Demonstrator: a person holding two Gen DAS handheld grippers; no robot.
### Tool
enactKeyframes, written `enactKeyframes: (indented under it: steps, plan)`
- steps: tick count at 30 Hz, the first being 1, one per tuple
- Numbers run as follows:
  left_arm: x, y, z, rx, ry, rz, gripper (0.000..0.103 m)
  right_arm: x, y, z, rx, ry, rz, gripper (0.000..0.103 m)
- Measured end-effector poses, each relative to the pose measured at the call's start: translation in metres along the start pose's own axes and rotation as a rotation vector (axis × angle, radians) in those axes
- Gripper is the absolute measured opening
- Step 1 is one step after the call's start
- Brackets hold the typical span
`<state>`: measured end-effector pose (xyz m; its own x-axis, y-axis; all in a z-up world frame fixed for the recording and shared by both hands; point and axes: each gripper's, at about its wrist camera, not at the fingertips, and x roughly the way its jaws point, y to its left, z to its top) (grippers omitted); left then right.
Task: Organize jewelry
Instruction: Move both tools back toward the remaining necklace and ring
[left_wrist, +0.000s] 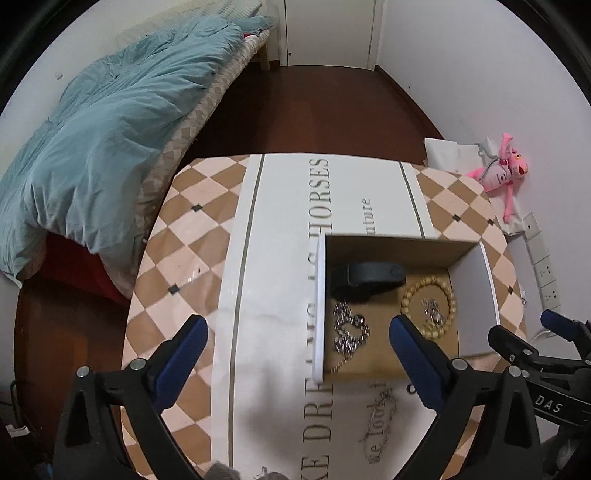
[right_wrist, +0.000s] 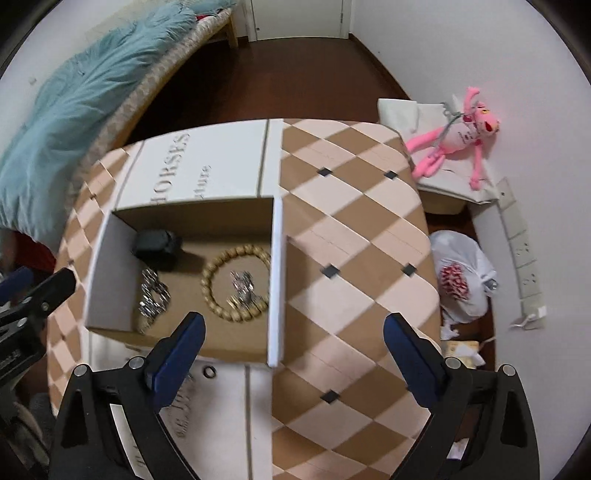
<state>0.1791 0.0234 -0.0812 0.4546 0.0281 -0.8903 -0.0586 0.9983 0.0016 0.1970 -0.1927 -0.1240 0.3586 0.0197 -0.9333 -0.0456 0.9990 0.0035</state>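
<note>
An open cardboard box (left_wrist: 472, 295) (right_wrist: 107, 266) stands on the checkered table. Inside lie a black band (left_wrist: 369, 275) (right_wrist: 157, 242), a silver chain (left_wrist: 349, 328) (right_wrist: 153, 293), a wooden bead bracelet (left_wrist: 430, 308) (right_wrist: 236, 284) and small silver pieces (left_wrist: 432, 310) (right_wrist: 242, 282) within the bracelet. A small dark ring (right_wrist: 209, 372) (left_wrist: 410, 388) and a thin chain (left_wrist: 380, 424) lie on the white sheet in front of the box. My left gripper (left_wrist: 299, 350) is open and empty above the box's left wall. My right gripper (right_wrist: 293, 343) is open and empty above the box's right wall.
A white printed sheet (left_wrist: 288, 206) covers part of the table (right_wrist: 351, 229). A bed with a teal duvet (left_wrist: 110, 122) is at the left. A pink plush toy (right_wrist: 461, 136), a white bag (right_wrist: 461, 273) and a power strip (right_wrist: 524, 254) lie at the right by the wall.
</note>
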Motion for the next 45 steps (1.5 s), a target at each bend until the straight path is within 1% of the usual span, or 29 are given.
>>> enactKeyframes:
  steps: [4, 7, 9, 14, 18, 21, 27, 30, 33, 36, 39, 41, 42, 43, 45]
  plan:
    - [-0.011, -0.004, -0.012, 0.009, -0.013, -0.001, 0.101, -0.014, -0.001, -0.012, 0.003, -0.026, -0.025, 0.099]
    - [-0.028, -0.007, -0.019, 0.011, -0.042, -0.006, 0.101, -0.031, -0.001, -0.019, 0.006, -0.058, -0.032, 0.099]
    - [-0.038, -0.009, -0.021, 0.01, -0.06, -0.012, 0.101, -0.045, -0.001, -0.024, 0.013, -0.086, -0.038, 0.099]
    - [-0.076, -0.014, -0.03, 0.01, -0.134, -0.02, 0.101, -0.089, 0.0, -0.035, 0.011, -0.178, -0.057, 0.099]
    - [-0.101, -0.015, -0.036, 0.004, -0.169, -0.042, 0.101, -0.119, 0.0, -0.043, 0.02, -0.234, -0.056, 0.099]
    - [-0.116, -0.017, -0.04, 0.012, -0.192, -0.042, 0.101, -0.139, -0.001, -0.05, 0.029, -0.268, -0.055, 0.099]
    - [-0.138, -0.016, -0.049, 0.006, -0.232, -0.039, 0.101, -0.161, -0.004, -0.062, 0.052, -0.303, -0.026, 0.099]
    - [-0.135, -0.014, -0.055, -0.001, -0.23, -0.016, 0.101, -0.156, -0.004, -0.071, 0.065, -0.288, -0.015, 0.099]
    - [-0.122, -0.012, -0.065, -0.004, -0.199, 0.007, 0.101, -0.139, -0.005, -0.08, 0.074, -0.248, -0.014, 0.099]
    - [-0.099, -0.011, -0.078, -0.002, -0.15, 0.024, 0.101, -0.11, -0.006, -0.093, 0.084, -0.181, -0.017, 0.099]
    - [-0.068, -0.011, -0.094, 0.0, -0.07, 0.027, 0.101, -0.076, -0.011, -0.109, 0.108, -0.113, -0.005, 0.098]
    - [-0.05, -0.013, -0.104, -0.002, -0.024, 0.021, 0.101, -0.056, -0.013, -0.118, 0.114, -0.074, 0.001, 0.083]
    - [-0.042, -0.014, -0.108, -0.002, -0.006, 0.019, 0.1, -0.046, -0.015, -0.122, 0.12, -0.048, 0.006, 0.07]
    - [-0.034, -0.015, -0.112, -0.001, 0.013, 0.019, 0.1, -0.035, -0.017, -0.125, 0.127, -0.027, 0.011, 0.067]
    - [-0.018, -0.017, -0.119, 0.001, 0.049, 0.009, 0.1, -0.02, -0.023, -0.13, 0.143, -0.008, 0.027, 0.067]
